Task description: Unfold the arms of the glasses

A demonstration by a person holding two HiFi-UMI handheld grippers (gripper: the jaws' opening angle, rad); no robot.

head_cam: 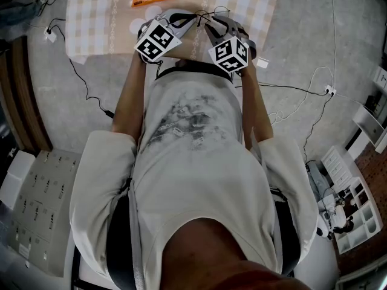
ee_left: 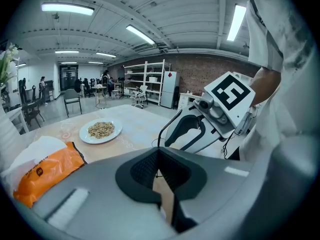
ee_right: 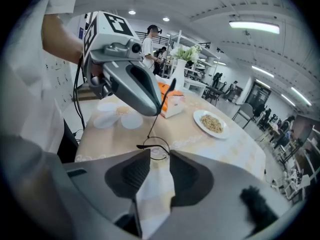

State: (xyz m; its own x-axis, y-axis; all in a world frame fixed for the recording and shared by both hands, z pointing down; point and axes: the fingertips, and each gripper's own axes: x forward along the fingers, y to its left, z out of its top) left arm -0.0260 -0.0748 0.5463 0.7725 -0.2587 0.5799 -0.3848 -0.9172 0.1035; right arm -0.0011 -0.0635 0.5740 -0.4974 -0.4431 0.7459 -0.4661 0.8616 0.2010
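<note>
Thin black wire-framed glasses point(head_cam: 203, 14) hang between my two grippers above the table's near edge. My left gripper point(ee_right: 160, 109) is shut on one thin arm of the glasses; in its own view that arm point(ee_left: 161, 133) rises out of the closed left gripper point(ee_left: 159, 154). In the right gripper view, a round lens rim point(ee_right: 145, 146) hangs just beyond my right gripper point(ee_right: 159, 156), which is open with nothing between its pads. The right gripper point(ee_left: 172, 139) points toward the left one from the right. The rest of the frame is hard to make out.
The table point(ee_right: 210, 149) wears a pale checked cloth. On it are a white plate of grains point(ee_right: 212, 123), an orange packet point(ee_left: 42, 171), a white box point(ee_right: 172, 104) and two pale discs point(ee_right: 120, 118). Cables cross the floor point(head_cam: 302, 95). People and chairs are far behind.
</note>
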